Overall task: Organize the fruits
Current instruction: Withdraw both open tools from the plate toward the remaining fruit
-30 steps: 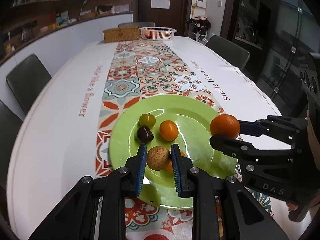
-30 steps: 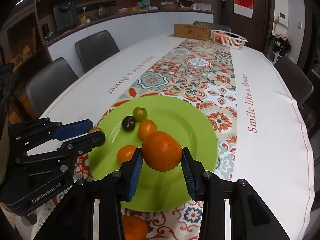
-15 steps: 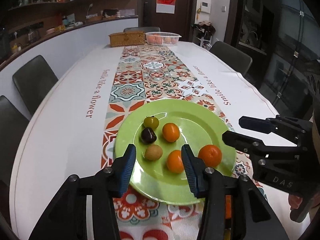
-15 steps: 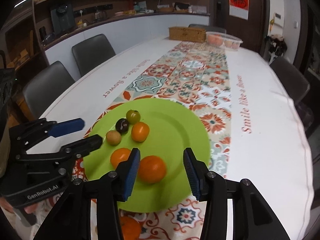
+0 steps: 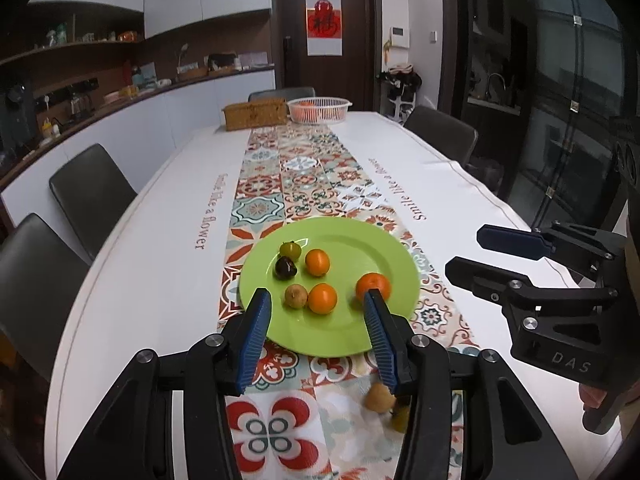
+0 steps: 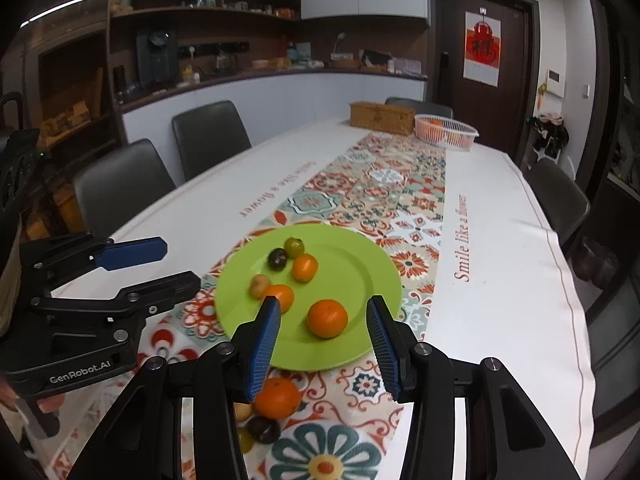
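Both tools are empty with jaws spread wide. The left gripper (image 5: 316,316) hangs back from the near rim of the round lime-green plate (image 5: 344,232). The right gripper (image 6: 323,322) sits likewise, its fingers framing the large orange tangerine (image 6: 327,318) resting ahead of it on the plate.

Six fruits lie on the plate; in the left view these include a small tan-brown round fruit (image 5: 296,297) just ahead of the left finger. This suggests deliberate gathering onto one dish.

Against the frames a second ago, both grippers have released: the tan fruit and the tangerine, then clamped, now rest on the plate, and both tools have pulled back and up.

Unsorted fruit remains on the patterned tile-print runner (image 6: 384,184) beneath the right gripper: another orange tangerine (image 6: 277,398) and a dark round fruit (image 6: 263,429). These are judged the next pickups.
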### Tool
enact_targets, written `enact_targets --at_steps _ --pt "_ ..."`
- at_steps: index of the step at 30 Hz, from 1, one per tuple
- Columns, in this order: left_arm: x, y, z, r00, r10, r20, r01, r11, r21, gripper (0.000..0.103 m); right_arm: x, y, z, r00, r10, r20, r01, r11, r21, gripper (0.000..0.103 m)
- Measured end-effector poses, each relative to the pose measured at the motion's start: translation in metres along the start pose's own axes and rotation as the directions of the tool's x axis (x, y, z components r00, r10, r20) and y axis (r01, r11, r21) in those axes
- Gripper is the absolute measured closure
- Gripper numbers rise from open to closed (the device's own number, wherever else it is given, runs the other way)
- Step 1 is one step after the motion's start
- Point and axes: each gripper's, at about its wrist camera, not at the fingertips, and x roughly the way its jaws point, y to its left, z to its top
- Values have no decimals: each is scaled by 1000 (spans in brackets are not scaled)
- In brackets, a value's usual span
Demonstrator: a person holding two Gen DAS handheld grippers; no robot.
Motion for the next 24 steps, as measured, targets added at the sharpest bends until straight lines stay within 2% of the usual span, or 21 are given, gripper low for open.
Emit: enact_targets --at_steps 9,24 --pt "-39 -18 -24 999 17 30 -17 1000 6 50 -37 12 -22 1000 13 14 -13 999 -31 57" --pt "-59 -51 -69 999 -21 28 21 1000 16 50 -67 17 -66 1000 24 14 -22 996 -87 57"
